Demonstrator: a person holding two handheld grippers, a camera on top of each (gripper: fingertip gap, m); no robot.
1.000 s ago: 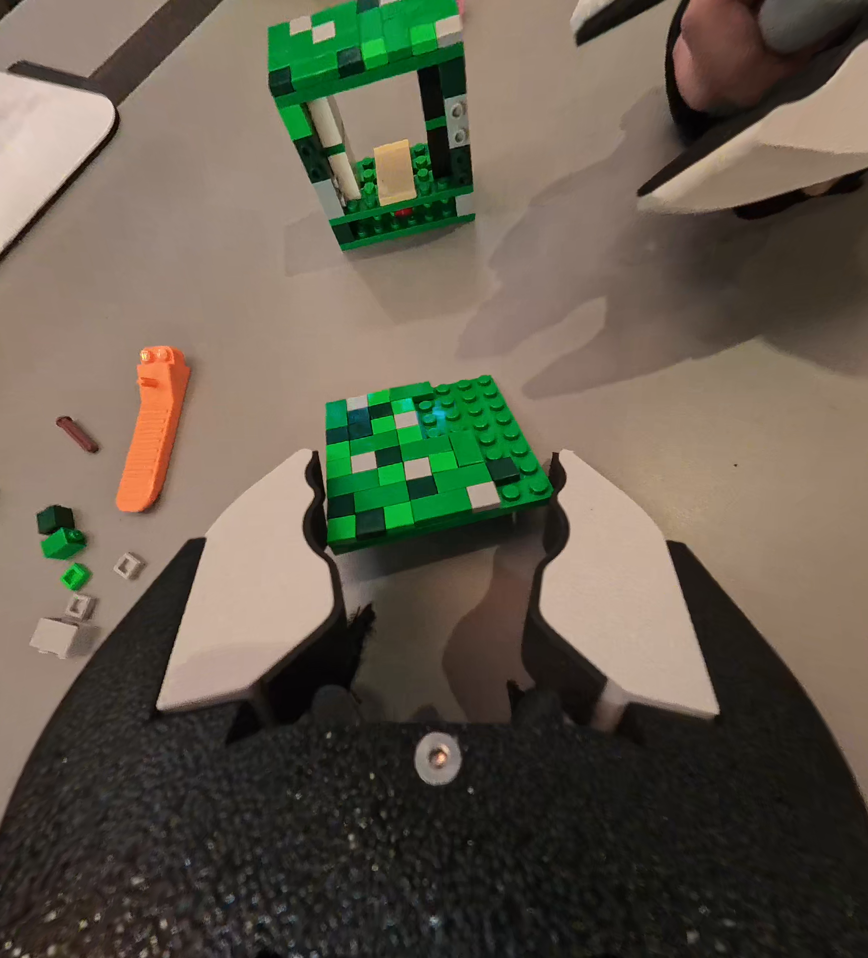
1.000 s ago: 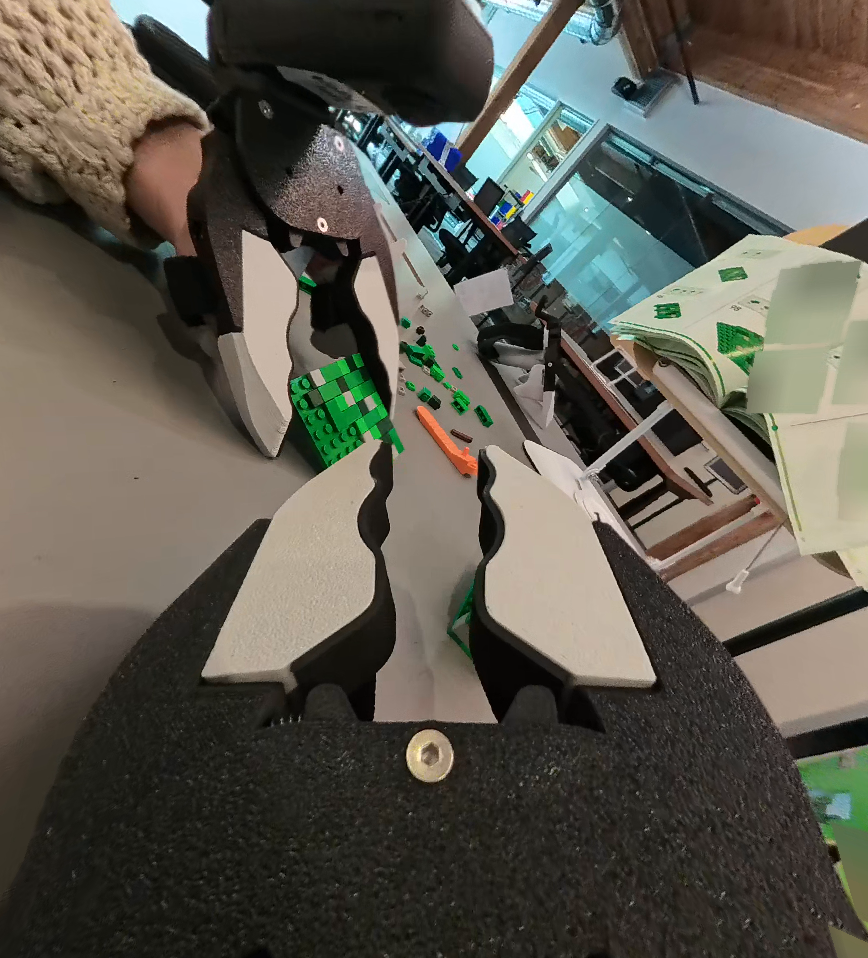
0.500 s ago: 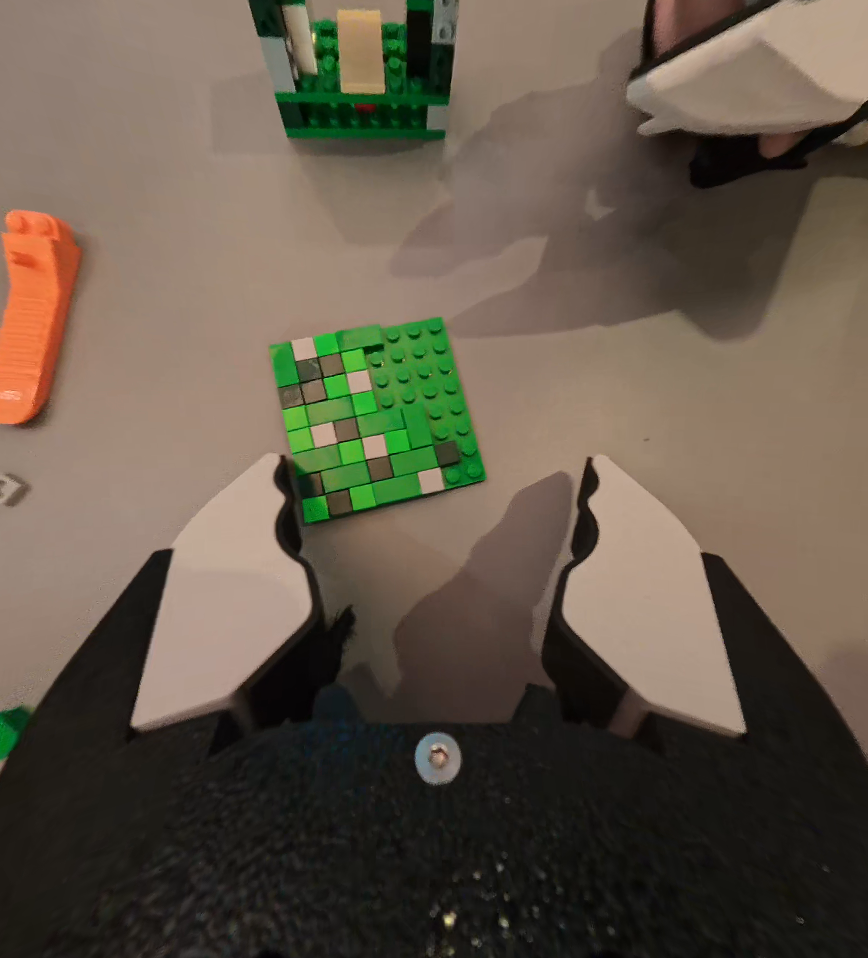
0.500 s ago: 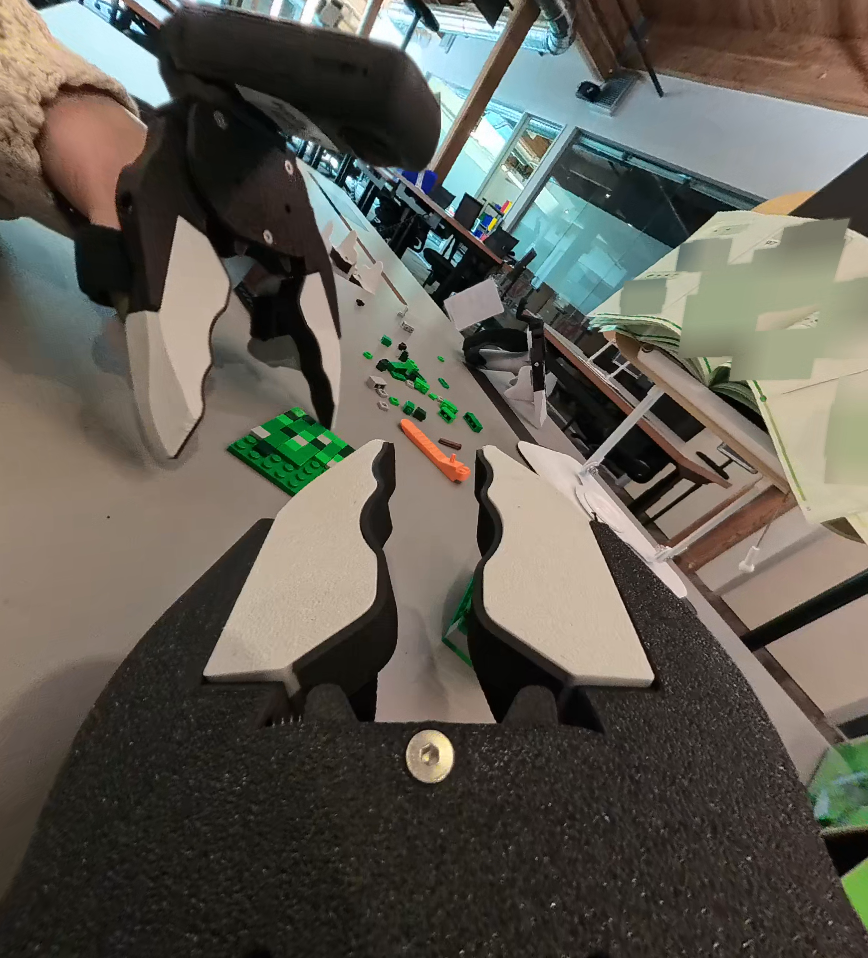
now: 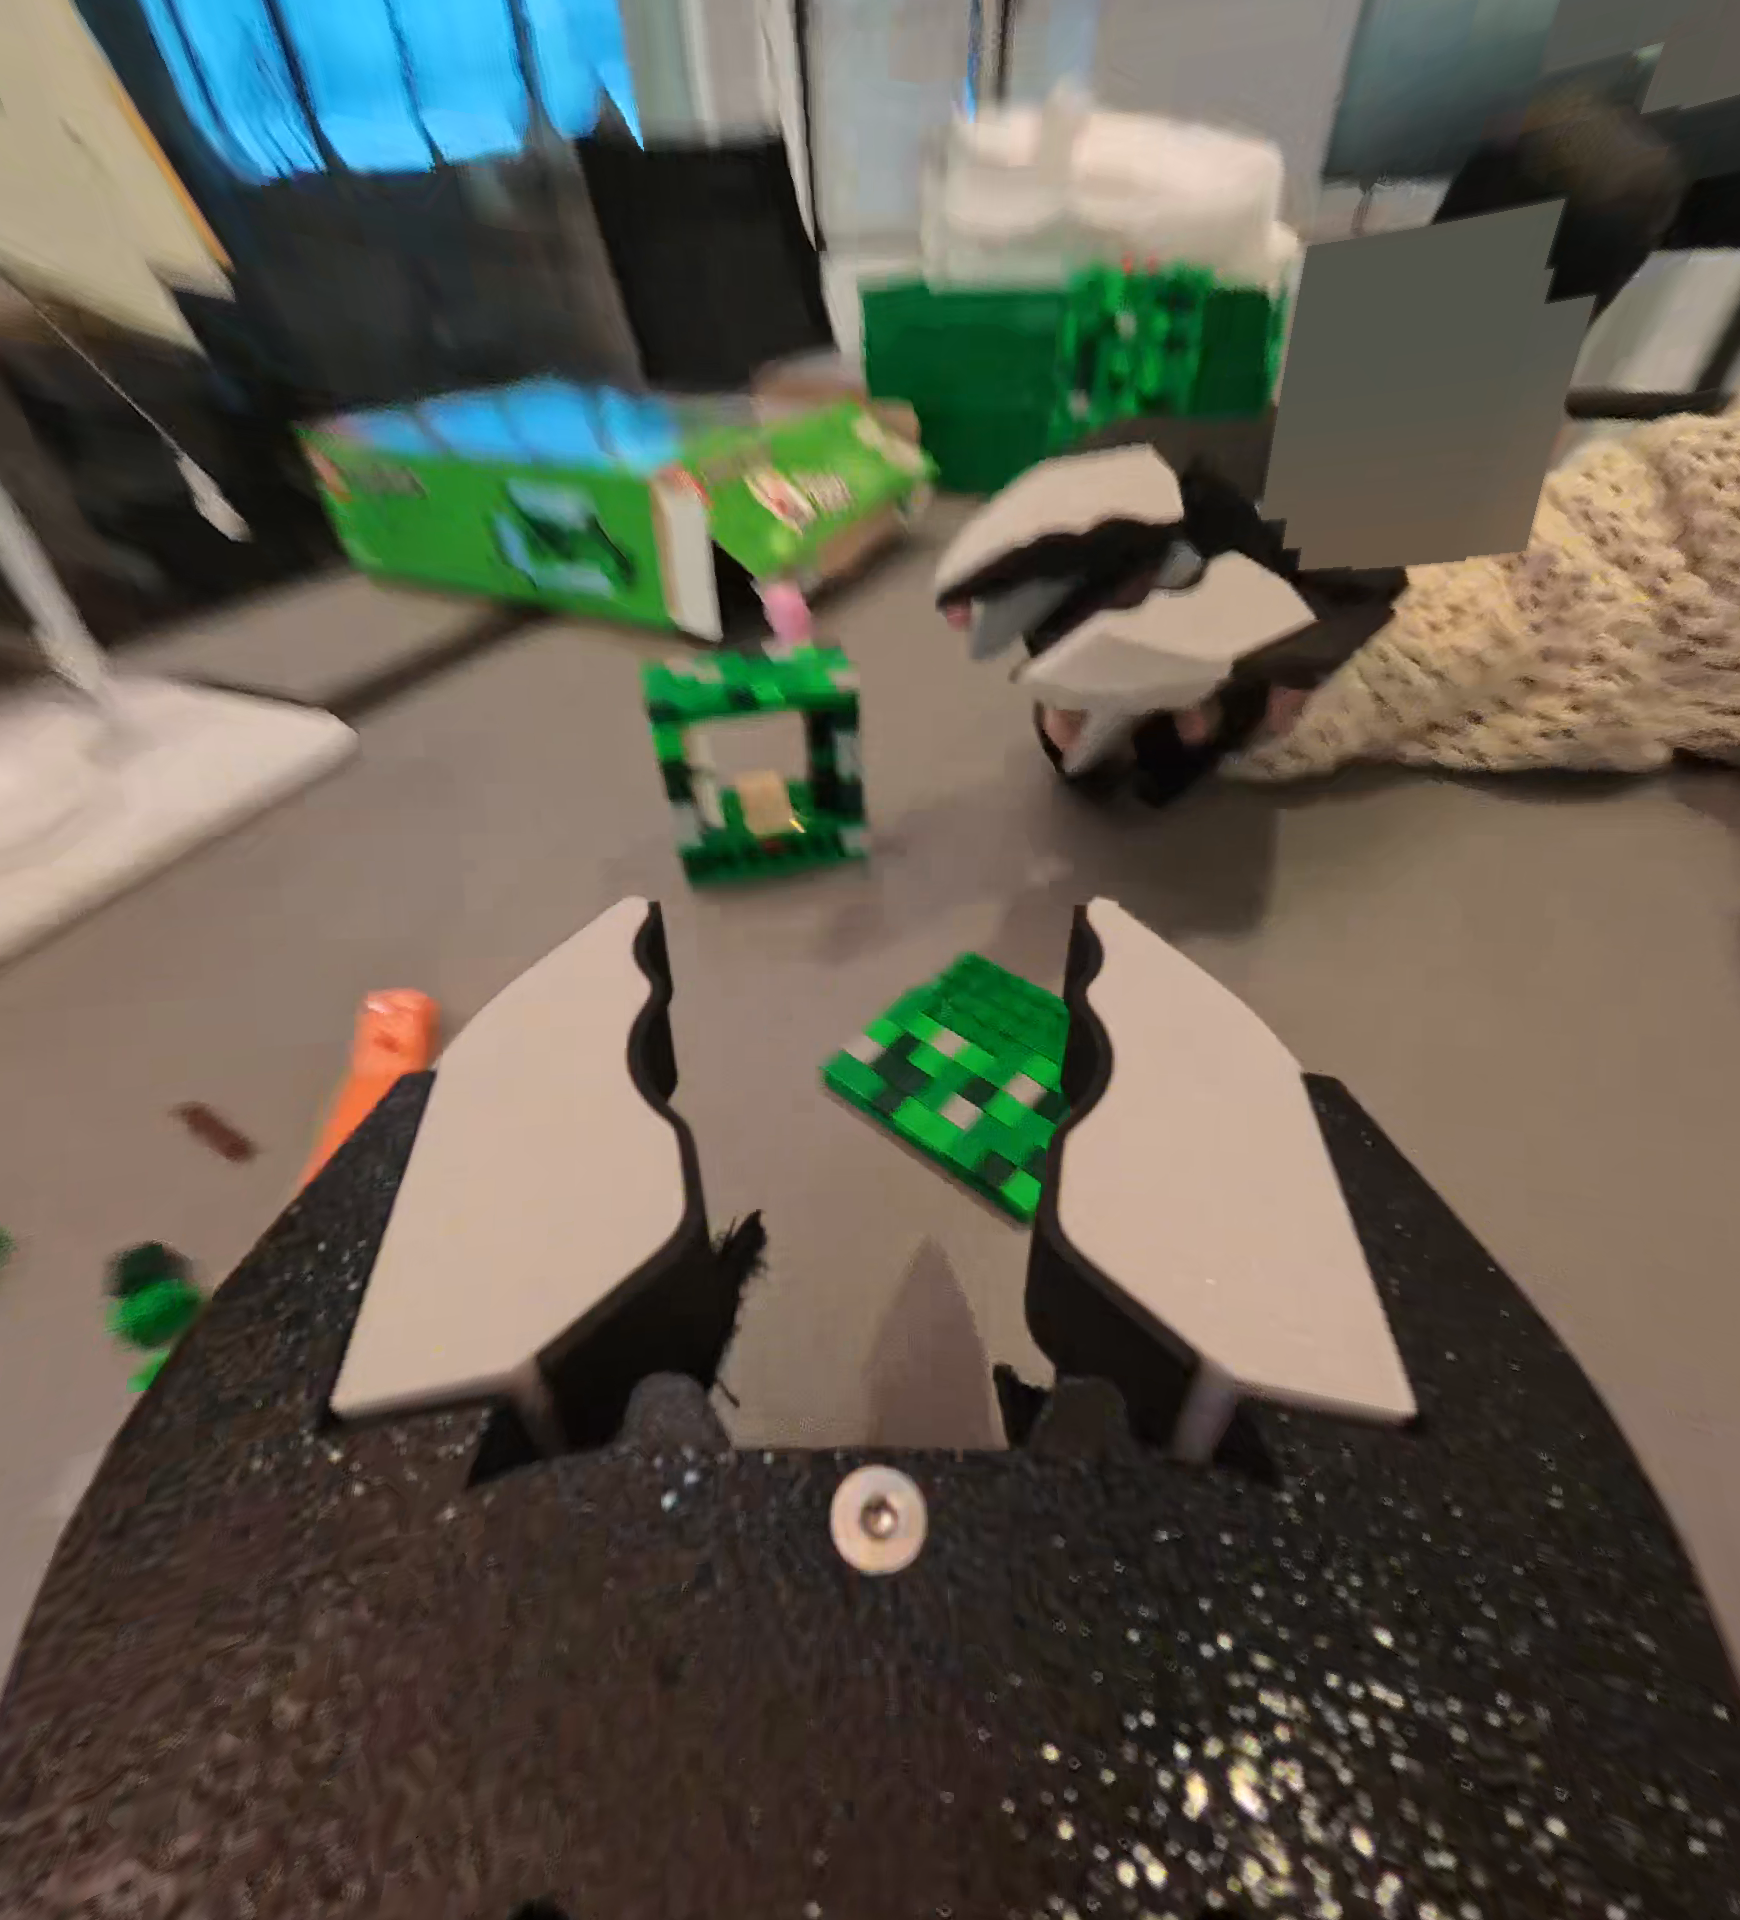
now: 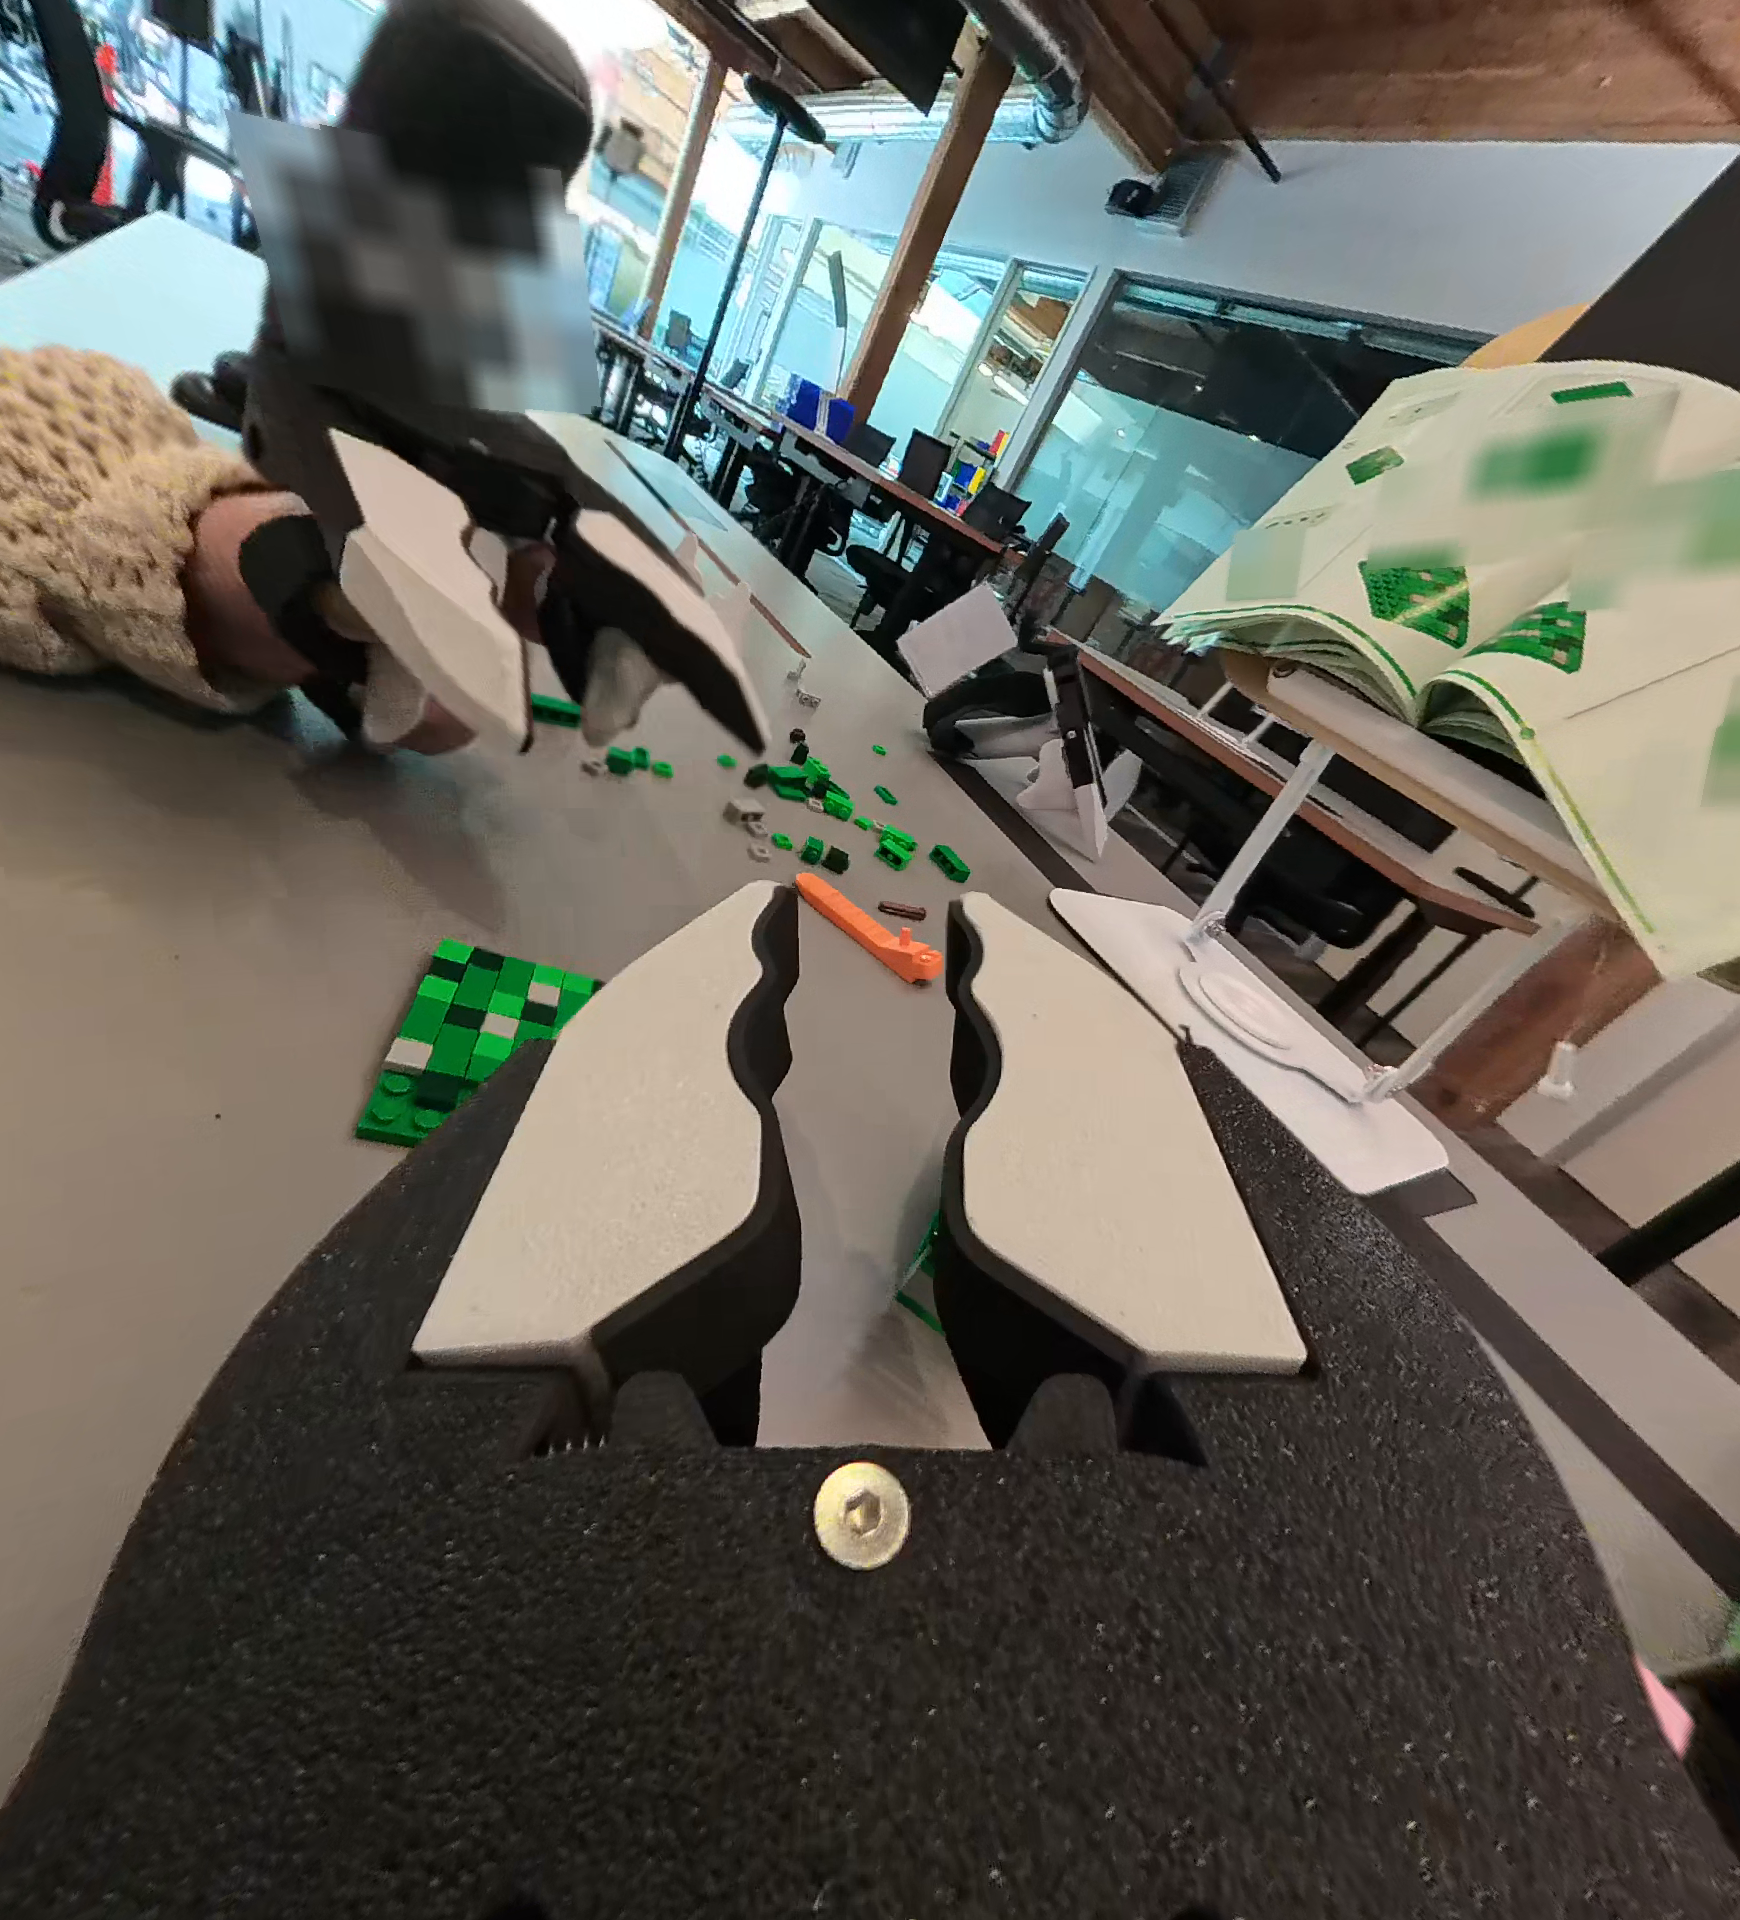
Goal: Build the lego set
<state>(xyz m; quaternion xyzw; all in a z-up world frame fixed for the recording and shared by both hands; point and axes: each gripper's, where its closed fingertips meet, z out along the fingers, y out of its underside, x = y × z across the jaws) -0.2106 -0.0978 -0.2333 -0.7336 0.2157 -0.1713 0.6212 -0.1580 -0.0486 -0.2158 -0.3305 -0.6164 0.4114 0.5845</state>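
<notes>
A flat green tiled plate (image 5: 954, 1075) lies on the grey table (image 5: 1468, 1039), just ahead of my left gripper (image 5: 868, 914), partly behind its right finger. The left gripper is open and empty, held above the table. An upright green frame build (image 5: 757, 769) stands farther back. My right gripper (image 6: 871, 899) is open a little with nothing between its fingers. It hovers low, to the right of the frame in the left wrist view (image 5: 1105, 582). The plate (image 6: 476, 1029) lies to its left. The left gripper (image 6: 637, 740) shows beyond the plate, raised.
An orange brick separator (image 6: 871, 935) and several loose green and grey bricks (image 6: 824, 800) lie on the table. A white stand base (image 6: 1250, 1039) holds an open instruction booklet (image 6: 1520, 623). A green set box (image 5: 554, 499) lies behind the frame. Knit sleeves reach in. Some 9 cm of space lies between my two pairs of fingers.
My left gripper opened and let go of the green plate, which now lies flat on the table. The left gripper then rose and tilted up. The right gripper barely moved.
</notes>
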